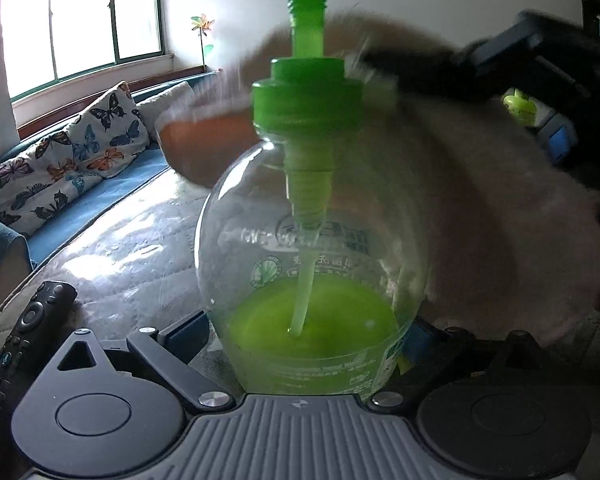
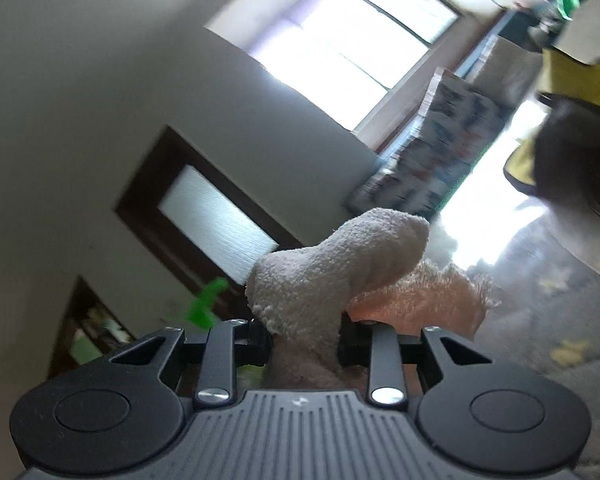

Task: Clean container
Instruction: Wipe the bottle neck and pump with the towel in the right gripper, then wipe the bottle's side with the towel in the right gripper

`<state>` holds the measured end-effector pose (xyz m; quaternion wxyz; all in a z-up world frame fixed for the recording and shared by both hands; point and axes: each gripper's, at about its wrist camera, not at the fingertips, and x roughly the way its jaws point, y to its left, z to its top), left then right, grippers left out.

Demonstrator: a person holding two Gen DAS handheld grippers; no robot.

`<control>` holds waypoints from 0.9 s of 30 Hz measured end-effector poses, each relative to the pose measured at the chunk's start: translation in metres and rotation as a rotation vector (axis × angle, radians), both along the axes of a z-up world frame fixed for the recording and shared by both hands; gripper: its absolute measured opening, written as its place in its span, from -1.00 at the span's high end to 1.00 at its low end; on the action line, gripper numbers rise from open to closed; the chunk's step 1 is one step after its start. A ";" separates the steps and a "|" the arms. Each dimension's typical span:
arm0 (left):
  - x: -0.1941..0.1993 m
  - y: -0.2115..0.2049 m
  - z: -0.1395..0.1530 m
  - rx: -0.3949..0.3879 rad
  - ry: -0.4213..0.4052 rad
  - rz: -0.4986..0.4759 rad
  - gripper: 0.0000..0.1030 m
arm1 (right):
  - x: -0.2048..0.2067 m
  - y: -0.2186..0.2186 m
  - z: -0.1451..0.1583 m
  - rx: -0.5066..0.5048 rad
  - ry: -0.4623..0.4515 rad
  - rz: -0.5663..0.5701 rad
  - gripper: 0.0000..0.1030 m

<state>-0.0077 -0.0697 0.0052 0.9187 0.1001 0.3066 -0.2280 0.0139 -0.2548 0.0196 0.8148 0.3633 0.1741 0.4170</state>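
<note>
My left gripper (image 1: 312, 344) has its jaws closed on the lower body of the soap bottle (image 1: 312, 240), which fills the centre of the left wrist frame and stands upright. My right gripper (image 2: 304, 344) is clamped on a bunched pale cloth (image 2: 332, 276), lower centre of the right wrist frame; a pinkish fringed fold shows just behind it.

In the left view the cloth appears as a blurred pale mass at centre right, pressed behind the bottle's shoulder, with the right gripper's body dark at upper right.

The bottle is clear, rounded plastic, about a third full of green liquid, capped by a green pump (image 1: 308, 40). I judge it light, bottom-weighted, smooth and likely to slip or flex under squeeze. The low grip suits it; the pump neck is a poor hold.

A remote control (image 1: 24, 332) lies at lower left on the grey tabletop (image 1: 140, 248).
</note>
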 end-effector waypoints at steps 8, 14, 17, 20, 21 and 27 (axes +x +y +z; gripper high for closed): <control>-0.004 -0.002 0.000 -0.009 0.014 0.012 -0.99 | 0.014 0.003 -0.013 -0.067 0.141 -0.014 0.43; -0.011 -0.005 0.000 -0.007 0.014 0.016 -1.00 | 0.021 0.008 -0.020 -0.131 0.225 -0.010 0.43; -0.012 -0.006 0.000 -0.008 0.016 0.020 -1.00 | 0.021 0.015 -0.022 -0.186 0.242 -0.016 0.43; -0.010 -0.005 -0.001 -0.009 0.017 0.020 -1.00 | 0.020 0.017 -0.020 -0.193 0.244 -0.021 0.43; -0.009 -0.005 -0.001 -0.010 0.019 0.020 -1.00 | 0.020 0.017 -0.020 -0.194 0.248 -0.024 0.43; -0.007 -0.003 -0.001 -0.016 0.024 0.020 -1.00 | 0.016 0.017 -0.017 -0.186 0.232 -0.030 0.42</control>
